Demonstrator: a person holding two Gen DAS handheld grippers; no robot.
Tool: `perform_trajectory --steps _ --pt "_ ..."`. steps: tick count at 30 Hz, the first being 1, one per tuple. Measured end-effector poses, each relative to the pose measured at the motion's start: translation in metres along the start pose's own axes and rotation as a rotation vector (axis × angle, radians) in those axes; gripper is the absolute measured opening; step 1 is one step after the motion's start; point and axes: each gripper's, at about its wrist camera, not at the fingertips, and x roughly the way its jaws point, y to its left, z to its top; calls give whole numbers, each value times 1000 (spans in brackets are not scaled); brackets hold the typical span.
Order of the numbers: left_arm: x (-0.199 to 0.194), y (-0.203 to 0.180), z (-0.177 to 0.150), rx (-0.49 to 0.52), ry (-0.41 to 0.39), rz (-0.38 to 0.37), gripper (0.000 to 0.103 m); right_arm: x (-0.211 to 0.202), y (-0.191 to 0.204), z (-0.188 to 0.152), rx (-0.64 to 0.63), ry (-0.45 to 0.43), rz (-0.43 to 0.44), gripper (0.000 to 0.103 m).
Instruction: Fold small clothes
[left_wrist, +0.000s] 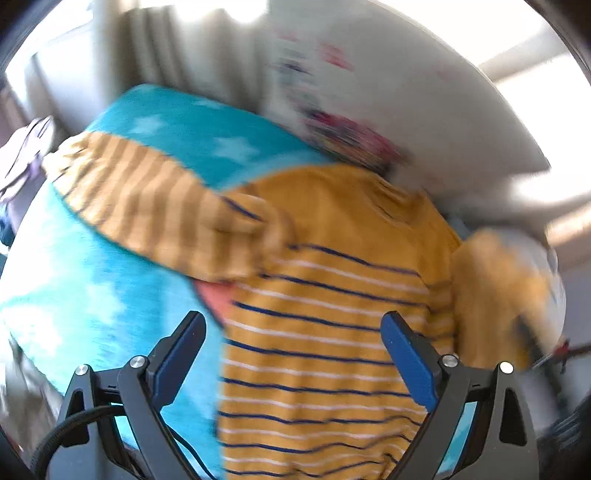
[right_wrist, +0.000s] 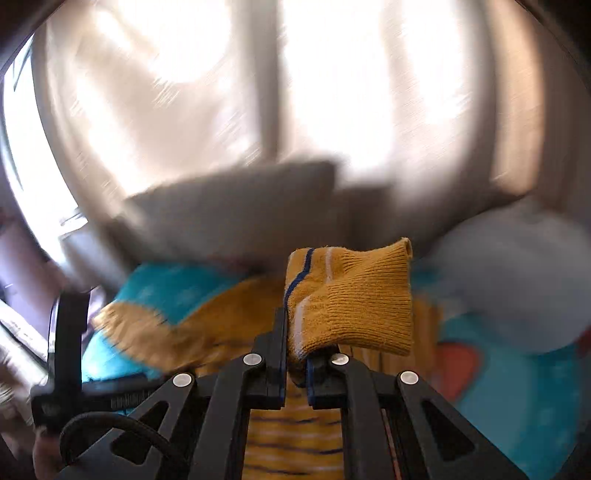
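Note:
A small mustard-yellow sweater (left_wrist: 325, 325) with navy and white stripes lies on a turquoise blanket (left_wrist: 92, 266). One sleeve (left_wrist: 147, 199) stretches out to the left. My left gripper (left_wrist: 295, 354) is open above the sweater's body and holds nothing. My right gripper (right_wrist: 297, 354) is shut on the sweater's ribbed cuff (right_wrist: 354, 295) and holds it lifted above the sweater (right_wrist: 207, 325). Both views are blurred by motion.
A patterned white pillow (left_wrist: 332, 110) and a grey cushion (right_wrist: 236, 214) lie at the far side of the blanket (right_wrist: 517, 398). Curtains (right_wrist: 332, 92) hang behind. The left gripper's black frame (right_wrist: 66, 350) shows at the left in the right wrist view.

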Motion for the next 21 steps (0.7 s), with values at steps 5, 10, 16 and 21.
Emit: perform_trajectory --steps 5,10,16,21 --pt "17 42 11 -41 63 -28 95 93 41 -73 74 316 148 16" --pt "43 28 4 35 133 -110 95 78 29 -106 135 460 201 48" --pt "77 4 -12 132 227 -85 95 13 -49 -70 231 331 87 89" --pt "96 -14 -31 209 243 42 61 51 -111 5 339 303 -54 89"
